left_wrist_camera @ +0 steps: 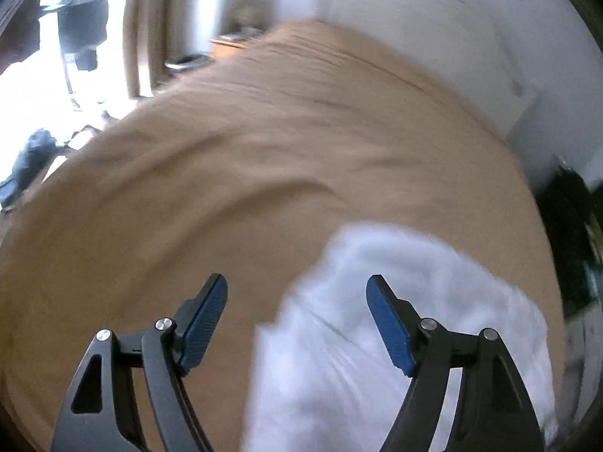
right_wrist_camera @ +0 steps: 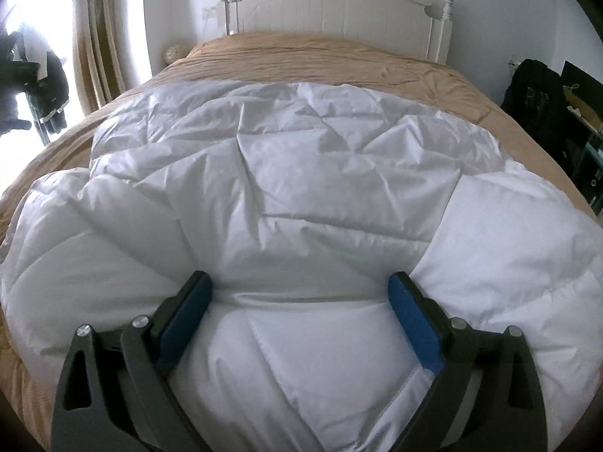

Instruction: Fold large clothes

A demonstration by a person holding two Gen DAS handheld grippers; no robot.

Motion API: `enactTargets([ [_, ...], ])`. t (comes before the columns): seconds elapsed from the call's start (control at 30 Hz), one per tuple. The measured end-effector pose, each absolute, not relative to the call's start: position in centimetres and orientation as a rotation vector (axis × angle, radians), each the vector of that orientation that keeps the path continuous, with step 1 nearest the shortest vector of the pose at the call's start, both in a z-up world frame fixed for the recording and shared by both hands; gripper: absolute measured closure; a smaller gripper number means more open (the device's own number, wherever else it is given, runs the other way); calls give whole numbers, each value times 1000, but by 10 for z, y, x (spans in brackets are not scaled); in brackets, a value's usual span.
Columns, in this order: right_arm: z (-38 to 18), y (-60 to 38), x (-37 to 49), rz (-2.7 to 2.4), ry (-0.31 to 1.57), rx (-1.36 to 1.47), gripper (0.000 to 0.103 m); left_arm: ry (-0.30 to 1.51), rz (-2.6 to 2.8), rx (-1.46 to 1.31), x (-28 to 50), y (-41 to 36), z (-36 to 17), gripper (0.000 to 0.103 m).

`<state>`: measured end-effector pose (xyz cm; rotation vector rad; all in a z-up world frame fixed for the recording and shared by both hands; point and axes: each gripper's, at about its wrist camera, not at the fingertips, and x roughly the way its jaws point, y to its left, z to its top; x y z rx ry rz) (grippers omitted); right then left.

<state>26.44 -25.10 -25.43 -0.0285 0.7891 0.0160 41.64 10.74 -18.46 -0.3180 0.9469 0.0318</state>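
On the tan bed (right_wrist_camera: 433, 75) the white quilt (right_wrist_camera: 286, 173) lies spread and partly doubled over; you'll find it soft, puffy, probably slippery, so pinch a seamed edge; your right gripper (right_wrist_camera: 299, 286) presses in, spread wide; your left gripper (left_wrist_camera: 297, 288) hovers unclenched, empty.

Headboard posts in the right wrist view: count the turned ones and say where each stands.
2. One post stands at the left end of the white headboard, the other post at its right end. The tan bedspread may hide more lower down.
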Motion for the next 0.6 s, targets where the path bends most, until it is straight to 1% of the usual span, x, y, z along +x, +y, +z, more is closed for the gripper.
enactTargets([
  [0.1,-255,-249,264,9,788,-30,7,962,-71,-204,385,33,-203,27],
  [0.17,-255,-246,264,6,785,-29,7,915,-112,-106,368,-9,-215,26],
  [0.27,-260,-245,263,5,780,-28,7,882,-96,98,355,-59,-246,21],
  [0.33,-261,-244,262,4,780,-31,6,862,-36,182,357,-60,-270,7],
  [0.4,-257,-249,262,3,775,-31,8,850,-37,135,359,-46,-281,0],
  [0.47,-249,-260,255,-31,751,-28,8,863,-31,76,363,-32,-283,0],
  [0.6,-239,-297,235,-148,697,-15,8,838,-7,120,360,-23,-280,0],
])
